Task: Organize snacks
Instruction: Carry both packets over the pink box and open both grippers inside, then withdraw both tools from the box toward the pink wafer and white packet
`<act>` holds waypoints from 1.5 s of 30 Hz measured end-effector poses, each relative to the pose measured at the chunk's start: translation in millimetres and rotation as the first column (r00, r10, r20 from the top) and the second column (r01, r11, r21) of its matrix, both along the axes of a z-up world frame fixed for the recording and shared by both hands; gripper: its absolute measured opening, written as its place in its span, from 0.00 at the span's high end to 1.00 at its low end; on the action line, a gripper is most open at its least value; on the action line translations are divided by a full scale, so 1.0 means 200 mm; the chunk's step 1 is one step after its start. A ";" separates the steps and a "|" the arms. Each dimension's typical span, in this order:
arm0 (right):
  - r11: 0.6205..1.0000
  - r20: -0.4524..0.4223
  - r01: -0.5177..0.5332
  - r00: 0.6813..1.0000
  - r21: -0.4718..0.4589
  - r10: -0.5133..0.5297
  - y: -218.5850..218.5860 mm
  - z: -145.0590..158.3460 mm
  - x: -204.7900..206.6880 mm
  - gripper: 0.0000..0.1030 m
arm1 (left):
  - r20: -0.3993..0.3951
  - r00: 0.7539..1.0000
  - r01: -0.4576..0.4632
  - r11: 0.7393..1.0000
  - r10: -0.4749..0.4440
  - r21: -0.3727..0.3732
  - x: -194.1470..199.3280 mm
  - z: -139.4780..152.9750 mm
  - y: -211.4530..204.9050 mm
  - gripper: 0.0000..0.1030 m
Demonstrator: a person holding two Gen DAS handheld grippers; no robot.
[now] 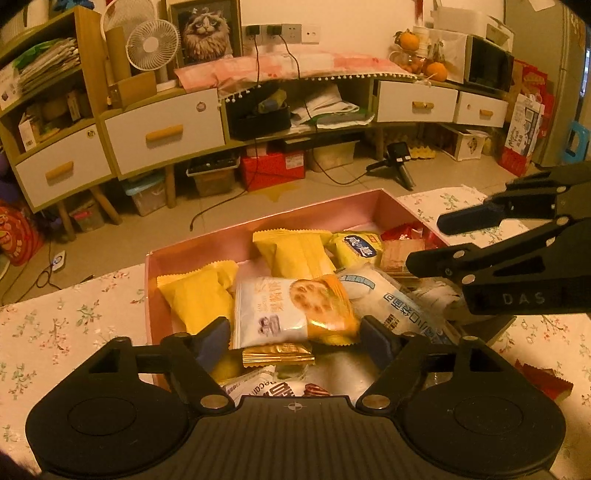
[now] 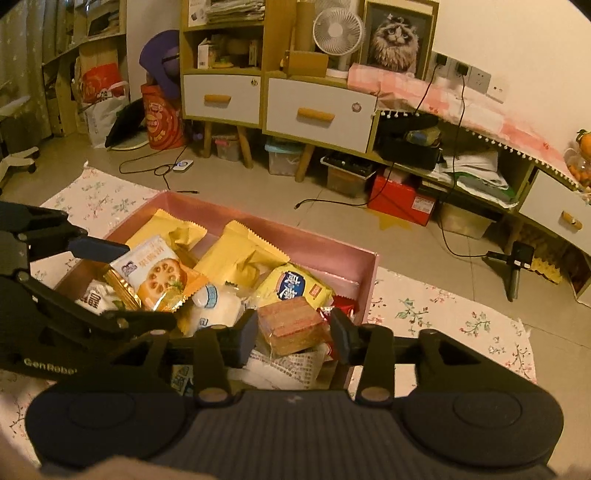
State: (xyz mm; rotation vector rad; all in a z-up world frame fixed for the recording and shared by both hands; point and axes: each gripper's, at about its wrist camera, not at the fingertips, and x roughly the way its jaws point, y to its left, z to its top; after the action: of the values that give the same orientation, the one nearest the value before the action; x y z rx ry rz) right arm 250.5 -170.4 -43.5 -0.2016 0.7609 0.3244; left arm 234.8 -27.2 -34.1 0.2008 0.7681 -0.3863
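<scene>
Inside the box: a shallow pink cardboard box (image 1: 384, 206) sits on the table and holds a loose heap of wrapped snacks.
Biscuit packet: a white-and-orange plastic packet printed with a round biscuit (image 1: 291, 314) lies on top of the heap, near the middle of the box.
Yellow packets: two plain yellow foil packets with crimped ends (image 1: 199, 295) lie toward the far wall of the box, one partly under the biscuit packet.
Blue-label packet: a yellow packet with a blue oval label (image 2: 295, 288) lies toward the right side of the box.
Wafer block: a clear-wrapped block of tan wafers with a red band (image 2: 291, 325) lies near the right end of the box.
White pouch: a soft white pouch with pale blue print (image 1: 384, 295) lies just beside the biscuit packet.
Left hand-held gripper (image 1: 295, 339): jaws spread wide on either side of the biscuit packet; its pads do not press on the packet.
Right hand-held gripper (image 2: 293, 332): jaws partly apart around the wafer block; I cannot tell whether the pads touch the wrapper.
Table (image 1: 74, 317): covered with a cream cloth printed with small flowers.
Red wrapper (image 1: 546, 380): lies on the cloth outside the box, at its right.
Floor beyond: pale tiles with black cables and a small black tripod (image 1: 399, 162).
Back wall: white-drawered wooden cabinets (image 1: 162, 133), a white desk fan (image 1: 151, 44) and a framed cat picture (image 1: 207, 33).
</scene>
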 end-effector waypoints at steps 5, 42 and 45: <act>1.000 0.028 -0.012 1.000 -0.024 0.013 0.01 0.07 -0.05 0.45 | 0.012 1.000 -0.007 1.000 0.007 0.001 -0.04 0.05 0.01 0.15; 0.988 0.141 -0.043 0.988 -0.149 0.064 0.18 0.17 -0.73 0.01 | 0.020 0.999 -0.038 0.999 0.038 0.010 -0.74 0.19 0.21 0.04; 0.985 0.132 -0.053 0.988 -0.161 0.075 0.20 0.14 -0.79 0.01 | 0.011 0.999 -0.045 0.999 0.045 0.004 -0.79 0.17 0.24 0.04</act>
State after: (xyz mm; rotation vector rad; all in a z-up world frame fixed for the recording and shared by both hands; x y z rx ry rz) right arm 93.2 -130.7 -16.3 -0.3945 0.6442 0.3085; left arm 77.5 20.2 0.0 0.1889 0.7610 -0.3411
